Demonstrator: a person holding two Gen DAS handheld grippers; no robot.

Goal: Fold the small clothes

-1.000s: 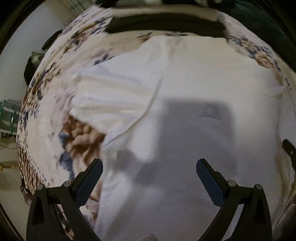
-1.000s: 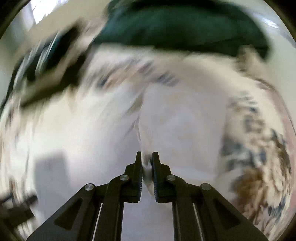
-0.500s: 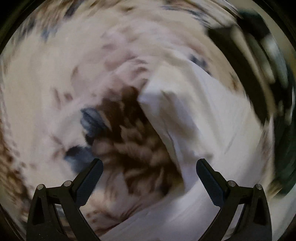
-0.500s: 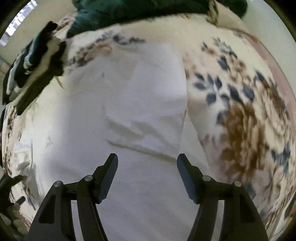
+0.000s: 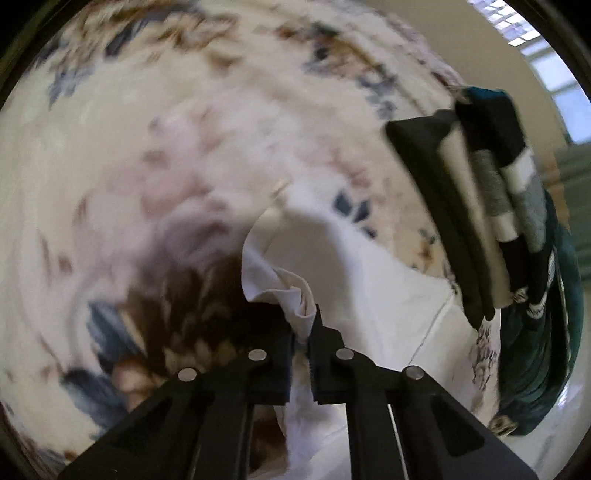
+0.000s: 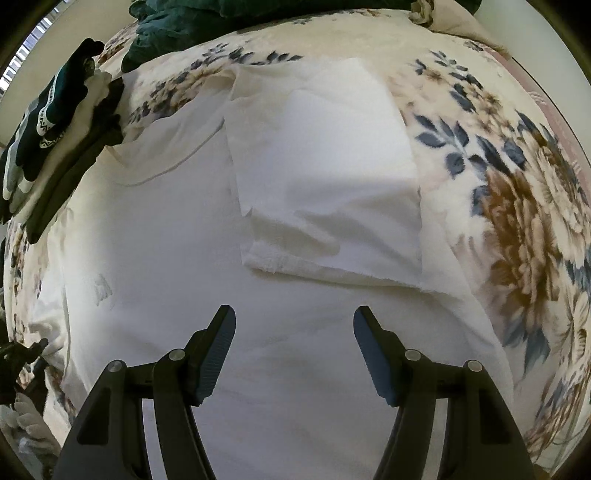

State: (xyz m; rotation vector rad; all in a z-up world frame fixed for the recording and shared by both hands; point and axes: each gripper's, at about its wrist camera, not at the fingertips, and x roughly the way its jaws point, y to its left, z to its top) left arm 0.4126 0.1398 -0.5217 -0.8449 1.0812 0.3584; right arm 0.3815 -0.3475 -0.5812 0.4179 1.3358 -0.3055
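A white T-shirt lies spread on a floral blanket, with its right sleeve side folded inward over the body. My right gripper is open and empty, hovering above the shirt's lower body. In the left wrist view my left gripper is shut on a bunched edge of the white T-shirt, apparently its sleeve, lifted a little off the blanket.
A stack of folded dark, white and grey clothes lies at the shirt's far side, also in the right wrist view. A dark green garment lies at the back. A window and pale floor show beyond the bed.
My left gripper swung to the shirt's left side and closed on its edge. My right gripper let go of the fabric, opened and pulled back; the right side now lies folded over.
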